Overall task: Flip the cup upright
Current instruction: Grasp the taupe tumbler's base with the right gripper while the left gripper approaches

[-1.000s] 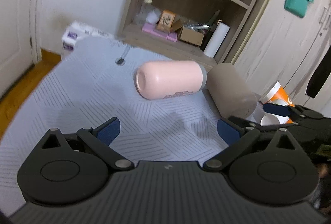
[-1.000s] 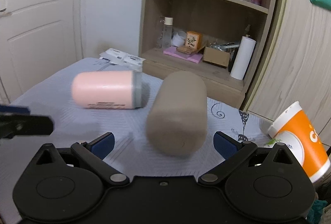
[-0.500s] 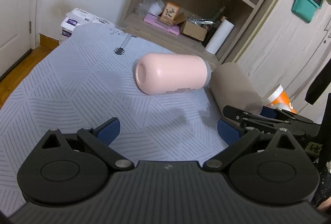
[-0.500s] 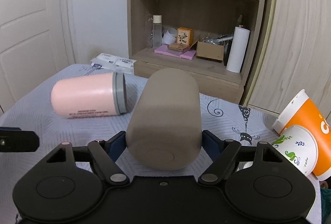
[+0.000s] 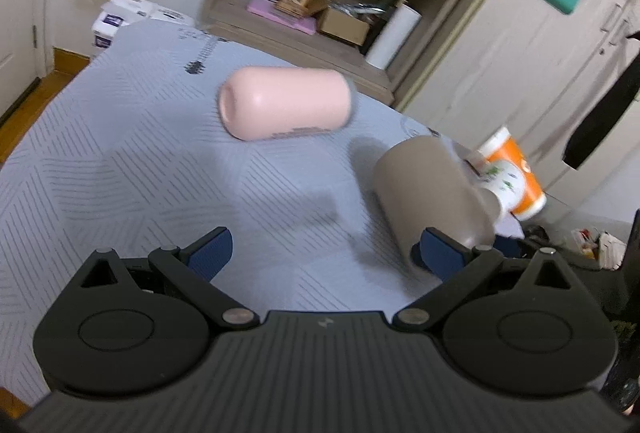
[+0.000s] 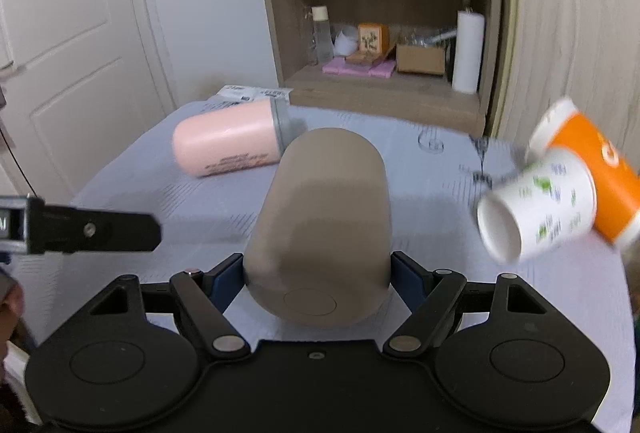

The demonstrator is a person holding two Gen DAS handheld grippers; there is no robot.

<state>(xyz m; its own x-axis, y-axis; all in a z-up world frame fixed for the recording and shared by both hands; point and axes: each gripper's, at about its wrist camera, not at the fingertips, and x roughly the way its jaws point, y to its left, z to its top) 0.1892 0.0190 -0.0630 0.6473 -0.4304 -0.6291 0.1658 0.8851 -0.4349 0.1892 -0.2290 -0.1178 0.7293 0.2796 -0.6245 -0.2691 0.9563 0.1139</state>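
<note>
A taupe cup [image 6: 320,217] lies with its base toward the right wrist camera. My right gripper [image 6: 318,279] is shut on the taupe cup near its base and holds it tilted, its far end off the table. The cup also shows in the left wrist view [image 5: 432,193], to the right. A pink cup [image 5: 284,103] with a grey band lies on its side on the grey tablecloth [image 5: 120,161]; it also shows in the right wrist view [image 6: 232,139]. My left gripper [image 5: 324,251] is open and empty, short of both cups.
A white paper cup [image 6: 536,205] and an orange paper cup [image 6: 592,169] lie on their sides at the right. A wooden shelf unit [image 6: 380,33] with bottles, boxes and a paper roll stands beyond the table. A white door [image 6: 72,33] is at the left.
My right gripper closed on the taupe cup and has lifted and tilted it. The left gripper stayed open and shifted a little; the paper cups look shifted in view.
</note>
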